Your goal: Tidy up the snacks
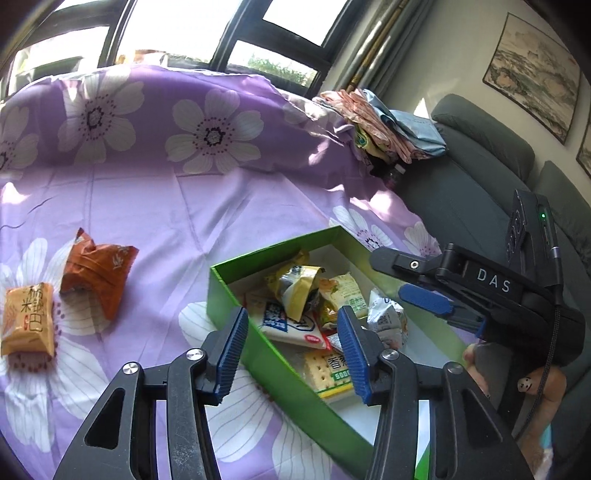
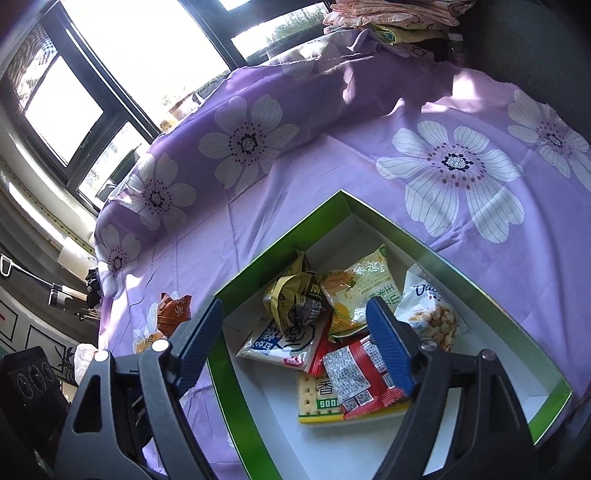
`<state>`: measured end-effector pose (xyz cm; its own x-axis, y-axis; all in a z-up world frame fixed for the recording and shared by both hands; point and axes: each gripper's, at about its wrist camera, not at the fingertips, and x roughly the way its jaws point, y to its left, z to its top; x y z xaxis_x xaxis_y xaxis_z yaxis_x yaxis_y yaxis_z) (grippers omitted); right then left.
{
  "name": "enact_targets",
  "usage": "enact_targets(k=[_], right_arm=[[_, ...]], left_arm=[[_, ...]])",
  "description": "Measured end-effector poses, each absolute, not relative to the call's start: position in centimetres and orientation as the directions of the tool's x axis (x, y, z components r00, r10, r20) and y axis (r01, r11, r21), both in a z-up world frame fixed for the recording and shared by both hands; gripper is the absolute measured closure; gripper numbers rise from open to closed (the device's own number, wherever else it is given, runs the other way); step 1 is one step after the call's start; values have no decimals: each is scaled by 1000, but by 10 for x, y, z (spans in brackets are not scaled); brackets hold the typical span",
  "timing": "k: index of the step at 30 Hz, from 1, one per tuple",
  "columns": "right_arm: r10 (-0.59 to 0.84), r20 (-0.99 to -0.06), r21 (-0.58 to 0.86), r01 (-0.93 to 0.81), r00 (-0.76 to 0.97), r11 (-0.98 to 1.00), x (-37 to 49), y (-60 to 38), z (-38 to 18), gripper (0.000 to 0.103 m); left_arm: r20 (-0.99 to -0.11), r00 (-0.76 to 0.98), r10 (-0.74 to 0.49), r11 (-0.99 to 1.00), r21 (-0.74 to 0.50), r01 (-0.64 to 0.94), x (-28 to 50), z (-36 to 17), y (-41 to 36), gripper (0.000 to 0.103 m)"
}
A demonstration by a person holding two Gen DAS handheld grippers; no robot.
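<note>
A green box [image 1: 221, 291] with a white inside lies on the purple flowered cloth and holds several snack packets [image 1: 295, 291]. It also shows in the right wrist view [image 2: 236, 398], with the packets [image 2: 354, 295] inside. My left gripper [image 1: 291, 350] is open and empty over the box's near left wall. My right gripper [image 2: 295, 343] is open and empty above the box; it shows in the left wrist view [image 1: 439, 306] at the box's right side. An orange-brown packet [image 1: 98, 277] and a yellow-orange packet [image 1: 27, 319] lie on the cloth to the left.
A grey sofa [image 1: 480, 192] stands to the right, with a pile of folded cloths [image 1: 384, 122] at the back. Windows [image 1: 184, 22] run behind the cloth-covered surface [image 1: 184, 192]. Framed pictures [image 1: 535, 74] hang on the right wall.
</note>
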<state>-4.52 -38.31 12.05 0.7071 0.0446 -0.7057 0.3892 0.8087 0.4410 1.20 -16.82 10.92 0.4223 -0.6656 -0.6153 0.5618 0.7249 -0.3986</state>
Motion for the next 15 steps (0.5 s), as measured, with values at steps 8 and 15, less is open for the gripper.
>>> enact_targets(k=[8, 15], right_arm=[[-22, -693, 351, 364, 721, 862, -32, -345, 128, 8], [-5, -671, 333, 307, 742, 892, -18, -304, 125, 7]], left_arm=[[-640, 585, -497, 866, -404, 295, 37, 115, -47, 19], [-727, 621, -293, 926, -377, -4, 67, 76, 47, 18]])
